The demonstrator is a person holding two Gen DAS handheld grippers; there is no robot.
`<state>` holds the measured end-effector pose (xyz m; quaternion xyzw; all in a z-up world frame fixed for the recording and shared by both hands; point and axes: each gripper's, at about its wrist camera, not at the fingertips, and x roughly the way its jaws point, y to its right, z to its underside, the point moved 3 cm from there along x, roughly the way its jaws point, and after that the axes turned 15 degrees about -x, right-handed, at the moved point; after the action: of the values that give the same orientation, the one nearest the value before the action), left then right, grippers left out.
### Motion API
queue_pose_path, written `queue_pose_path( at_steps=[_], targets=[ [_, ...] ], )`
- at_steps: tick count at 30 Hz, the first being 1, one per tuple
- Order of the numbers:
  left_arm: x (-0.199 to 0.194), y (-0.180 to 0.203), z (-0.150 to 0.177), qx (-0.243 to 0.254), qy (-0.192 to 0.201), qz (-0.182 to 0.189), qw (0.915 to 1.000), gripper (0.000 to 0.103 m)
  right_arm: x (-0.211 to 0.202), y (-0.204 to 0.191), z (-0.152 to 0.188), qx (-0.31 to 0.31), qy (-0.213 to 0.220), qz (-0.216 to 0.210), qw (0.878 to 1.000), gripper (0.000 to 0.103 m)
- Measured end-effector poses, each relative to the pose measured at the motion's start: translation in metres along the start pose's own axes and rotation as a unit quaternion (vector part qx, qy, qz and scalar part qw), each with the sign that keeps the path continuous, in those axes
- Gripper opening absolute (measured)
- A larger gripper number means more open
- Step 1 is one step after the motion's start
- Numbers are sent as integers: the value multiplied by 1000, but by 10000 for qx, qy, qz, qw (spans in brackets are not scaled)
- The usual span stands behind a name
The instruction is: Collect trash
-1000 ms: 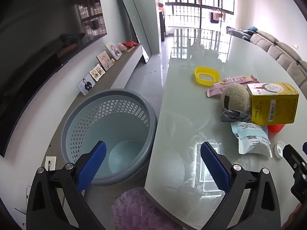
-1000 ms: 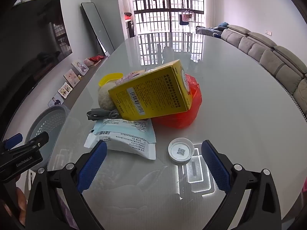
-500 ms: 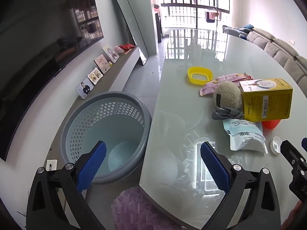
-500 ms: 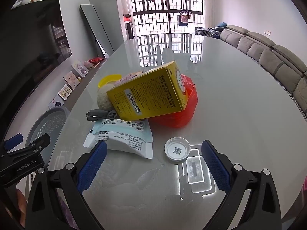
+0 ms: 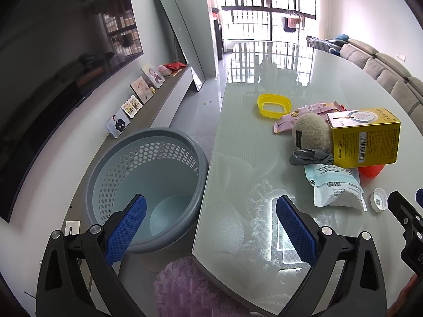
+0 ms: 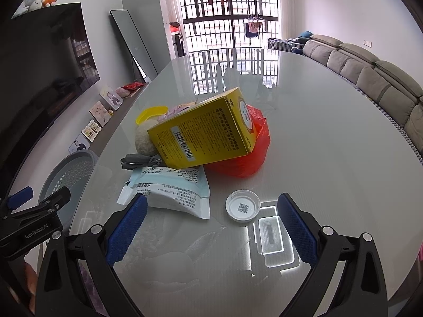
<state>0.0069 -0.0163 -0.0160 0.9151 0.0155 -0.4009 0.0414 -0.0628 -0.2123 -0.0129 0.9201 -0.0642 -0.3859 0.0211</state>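
Note:
A heap of trash lies on the glass table (image 6: 330, 137): a yellow box (image 6: 203, 134) (image 5: 364, 137) leaning on a red plastic bag (image 6: 246, 158), a beige fuzzy ball (image 5: 312, 132), a grey scrap (image 6: 140, 161), a pale blue and white packet (image 6: 171, 192) (image 5: 335, 190), a pink wrapper (image 5: 306, 113), a yellow ring lid (image 5: 273, 105) and a white cap (image 6: 242, 207) (image 5: 379, 200). A grey perforated bin (image 5: 148, 185) stands on the floor at the table's left. My left gripper (image 5: 210, 227) hangs open over the bin and table edge. My right gripper (image 6: 211, 224) is open just short of the packet and cap.
A purple fluffy seat (image 5: 195, 288) sits below the table's near edge. Photo frames (image 5: 132, 103) line a low cabinet under a dark TV (image 5: 60, 60). A mirror (image 5: 179, 50) leans on the far wall. A grey sofa (image 6: 375, 79) runs along the right.
Both grippers have drawn back and risen slightly, so the trash heap looks a bit farther off. Nothing was grasped and both jaws stay wide.

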Motion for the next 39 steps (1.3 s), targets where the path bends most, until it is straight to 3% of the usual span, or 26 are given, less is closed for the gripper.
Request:
queue_pose_path(
  at_steps=[39],
  targets=[
    [-5, 0, -1, 1, 20, 0, 10000, 97, -3, 3, -1, 62, 20, -38, 10000, 94]
  ],
)
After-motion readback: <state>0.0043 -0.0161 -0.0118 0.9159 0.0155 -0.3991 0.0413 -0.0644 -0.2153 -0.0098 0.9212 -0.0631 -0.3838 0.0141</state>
